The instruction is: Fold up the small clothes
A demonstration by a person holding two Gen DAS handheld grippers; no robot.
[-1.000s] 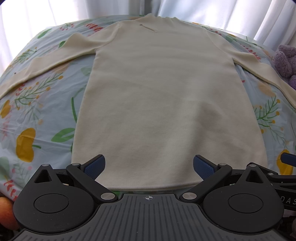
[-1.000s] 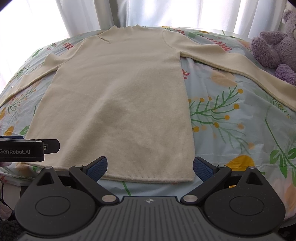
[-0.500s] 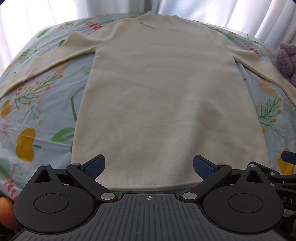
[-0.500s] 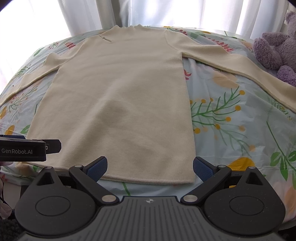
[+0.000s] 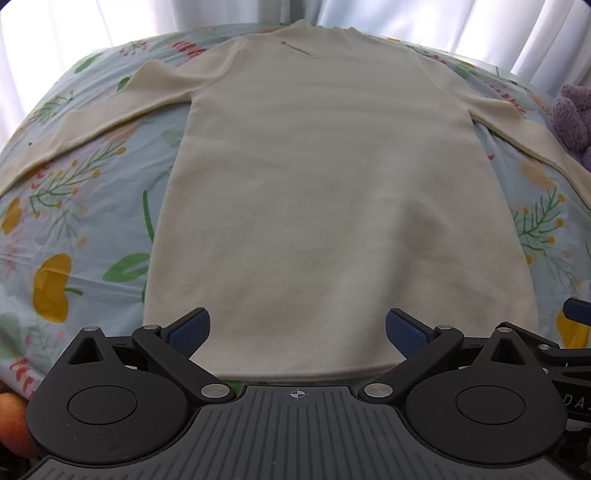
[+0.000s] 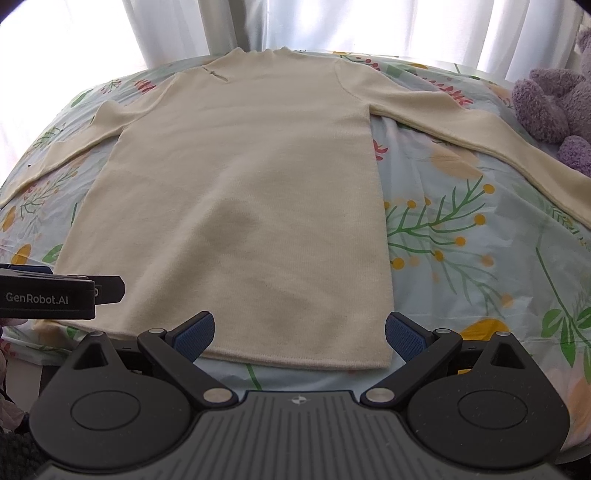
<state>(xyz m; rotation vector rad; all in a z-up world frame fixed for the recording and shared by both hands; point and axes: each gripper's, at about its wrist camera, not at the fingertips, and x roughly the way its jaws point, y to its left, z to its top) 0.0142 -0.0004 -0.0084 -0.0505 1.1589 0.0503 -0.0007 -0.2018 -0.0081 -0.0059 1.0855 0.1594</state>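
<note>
A cream long-sleeved knit top [image 5: 332,192] [image 6: 251,206] lies flat on a floral bedsheet [image 5: 74,229], collar far, hem near, both sleeves spread out sideways. My left gripper [image 5: 297,330] hovers open just above the hem, blue pads wide apart, nothing between them. My right gripper [image 6: 299,330] also stands open over the hem's right part, its right pad near the garment's right bottom corner [image 6: 384,363]. The left gripper's body [image 6: 55,297] shows at the left edge of the right wrist view.
A purple plush toy [image 6: 557,107] sits at the far right of the bed beside the right sleeve [image 6: 480,136]. White curtains [image 6: 332,22] hang behind the bed. The bed's near edge runs just below the hem. An orange round object [image 5: 11,421] shows low left.
Both cameras have shifted slightly, so the top sits a little differently in view. The garment itself lies as before and both grippers stay open.
</note>
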